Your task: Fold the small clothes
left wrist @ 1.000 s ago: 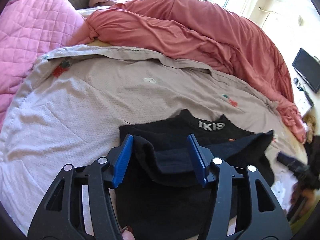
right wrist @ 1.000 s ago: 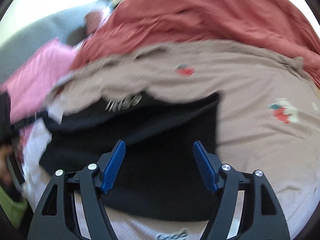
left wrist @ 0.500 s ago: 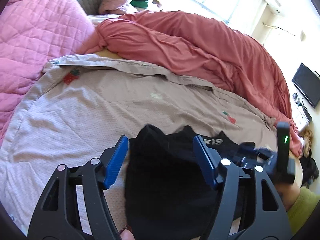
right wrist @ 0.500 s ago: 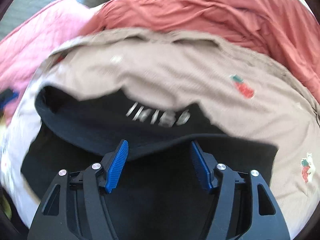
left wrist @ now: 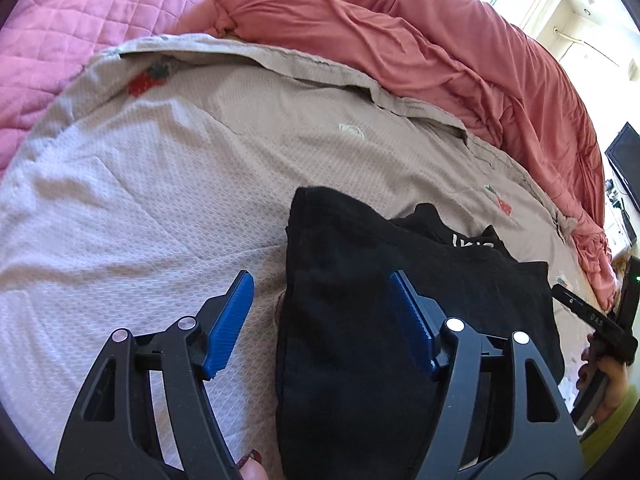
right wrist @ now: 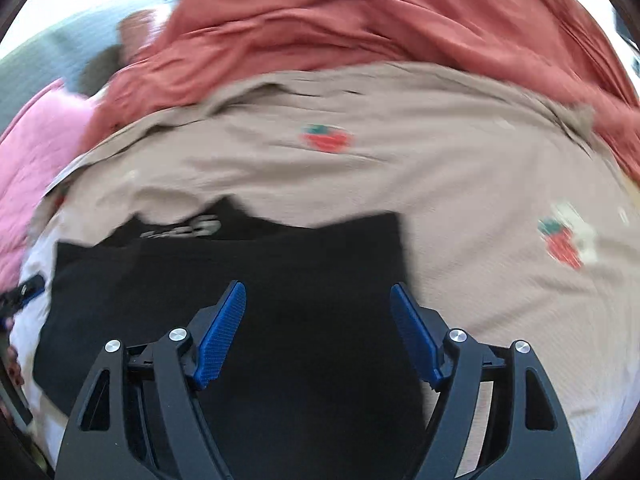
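A black garment [left wrist: 344, 232] lies folded on the beige blanket [left wrist: 160, 200], its collar with white lettering [left wrist: 472, 242] at the far side. My left gripper [left wrist: 320, 280] hovers open over the garment's straight left edge; one finger is over the blanket, the other over the cloth, and neither pad presses. In the right wrist view, which is blurred, my right gripper [right wrist: 317, 286] hangs above the same garment [right wrist: 280, 256]. Its jaws are opening with nothing pinched between them. A hand [left wrist: 608, 380] holding the right gripper shows at the right edge of the left wrist view.
A rust-red duvet [left wrist: 400, 40] is bunched along the far side of the bed. A pink quilt [left wrist: 80, 20] lies at the far left. The blanket carries strawberry motifs [right wrist: 326, 138]. A dark screen [left wrist: 624, 160] stands at the far right.
My left gripper held a fold of black cloth, carried it across and widened; the cloth now lies flat. The right wrist view swung from the collar to the garment's right side.
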A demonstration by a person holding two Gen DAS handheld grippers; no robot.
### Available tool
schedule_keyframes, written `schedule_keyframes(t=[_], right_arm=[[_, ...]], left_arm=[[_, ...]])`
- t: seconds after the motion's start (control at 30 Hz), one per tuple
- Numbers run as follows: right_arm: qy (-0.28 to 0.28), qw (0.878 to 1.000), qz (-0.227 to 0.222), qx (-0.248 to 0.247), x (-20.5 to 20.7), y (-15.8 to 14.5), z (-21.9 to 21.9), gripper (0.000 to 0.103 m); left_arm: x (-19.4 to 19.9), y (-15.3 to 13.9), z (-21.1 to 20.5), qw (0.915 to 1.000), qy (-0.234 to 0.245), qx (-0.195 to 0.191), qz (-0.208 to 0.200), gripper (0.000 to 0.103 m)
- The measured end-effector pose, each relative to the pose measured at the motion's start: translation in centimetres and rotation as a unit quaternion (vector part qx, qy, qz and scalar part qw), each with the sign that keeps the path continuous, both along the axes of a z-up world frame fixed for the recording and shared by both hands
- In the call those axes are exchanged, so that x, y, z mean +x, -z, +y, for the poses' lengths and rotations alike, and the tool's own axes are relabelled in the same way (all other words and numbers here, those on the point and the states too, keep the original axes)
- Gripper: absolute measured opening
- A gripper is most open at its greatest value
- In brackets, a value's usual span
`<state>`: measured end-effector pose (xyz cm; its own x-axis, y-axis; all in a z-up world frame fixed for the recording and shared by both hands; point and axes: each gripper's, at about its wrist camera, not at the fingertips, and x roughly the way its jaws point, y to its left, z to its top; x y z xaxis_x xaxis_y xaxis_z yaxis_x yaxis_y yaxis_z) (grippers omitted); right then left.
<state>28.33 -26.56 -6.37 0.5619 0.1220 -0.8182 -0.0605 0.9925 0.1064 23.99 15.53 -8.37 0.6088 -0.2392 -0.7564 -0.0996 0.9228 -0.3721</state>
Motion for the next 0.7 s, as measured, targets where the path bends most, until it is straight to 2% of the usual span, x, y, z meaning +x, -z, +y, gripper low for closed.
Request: schedule_keyframes(t=[0.07,0.17,0.27,0.3,0.33,0.37,0.4,0.47,0.53,0.7], right_arm=[[0.025,1.000,0.006,0.018,0.6,0.6,-2.2,0.073],[0.045,0.998,0.018,0.039,1.6,1.5,-4.0,0.073],[0.036,0.998,0.019,0.039,2.5,1.9,-4.0,0.073],[0.029,0.999,0.023,0.036,2.8,2.1,-3.8,0.073],[0.022,0.999,0.027,0.032,3.1,2.4,-3.4,0.073],[0.022,0.999,0.031,0.031,3.3,2.5,-3.3,0.072],[0.022,0.999,0.035,0.029,3.6,2.8,-3.3,0.068],[0.017,0.999,0.039,0.032,3.8,3.1,-2.9,0.020],[0.005,1.000,0.020,0.016,3.3,2.5,-2.3,0.009],[0.005,0.999,-0.041,-0.002,2.1,0.0,-2.2,0.008]], left_arm=[[0.1,0.5,-0.4,0.9999,0.008,0.004,-0.007,0.060],[0.0,0.6,-1.0,0.9993,0.019,0.023,-0.022,0.045],[0.1,0.6,-1.2,0.9992,0.024,0.026,-0.020,0.025],[0.1,0.6,-1.2,0.9990,0.023,0.032,-0.019,0.012],[0.2,0.6,-1.2,0.9989,0.023,0.037,-0.018,0.006],[0.3,0.6,-1.2,0.9988,0.026,0.038,-0.016,0.005],[0.5,0.6,-1.3,0.9987,0.030,0.039,-0.016,0.003],[0.7,0.4,-1.6,0.9976,0.038,0.054,-0.020,0.001],[0.5,-0.6,-2.0,0.9958,0.042,0.072,-0.039,0.001],[-0.5,-3.8,-2.1,0.9908,0.037,0.072,-0.108,0.001]])
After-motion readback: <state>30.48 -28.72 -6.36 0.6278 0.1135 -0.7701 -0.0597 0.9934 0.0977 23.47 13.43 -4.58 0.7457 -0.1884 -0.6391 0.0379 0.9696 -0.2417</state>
